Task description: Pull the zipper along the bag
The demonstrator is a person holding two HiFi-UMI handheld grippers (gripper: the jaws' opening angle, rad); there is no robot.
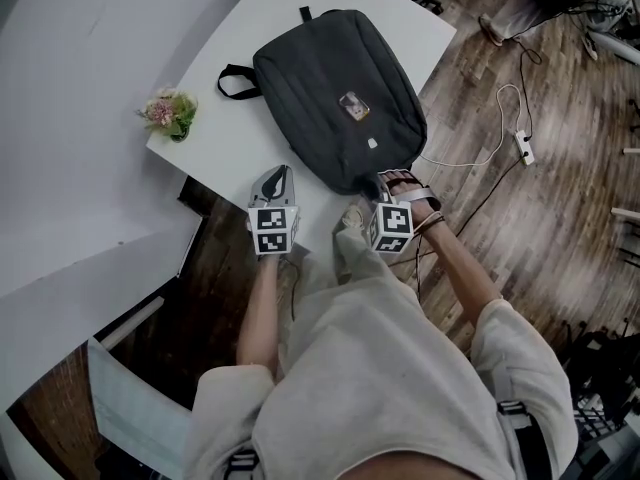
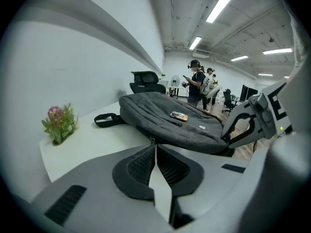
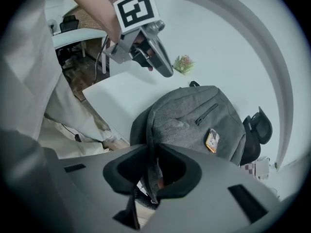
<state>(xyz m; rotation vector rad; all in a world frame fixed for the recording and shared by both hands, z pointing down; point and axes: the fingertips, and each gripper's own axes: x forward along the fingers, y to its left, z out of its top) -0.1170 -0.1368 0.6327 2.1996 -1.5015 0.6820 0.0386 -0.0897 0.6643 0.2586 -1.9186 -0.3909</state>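
Bag (image 1: pixel 335 98): lying flat on the white bench (image 1: pixel 250 28).
Left gripper (image 1: pixel 279 174): jaws pressed together, tips by the bag's 7 o'clock edge.
Right gripper (image 1: pixel 396 179): narrow, pinching bag fabric at the 5 o'clock corner.

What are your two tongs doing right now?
Left tongs: closed, nothing seen between them.
Right tongs: closed on the edge of the bag.
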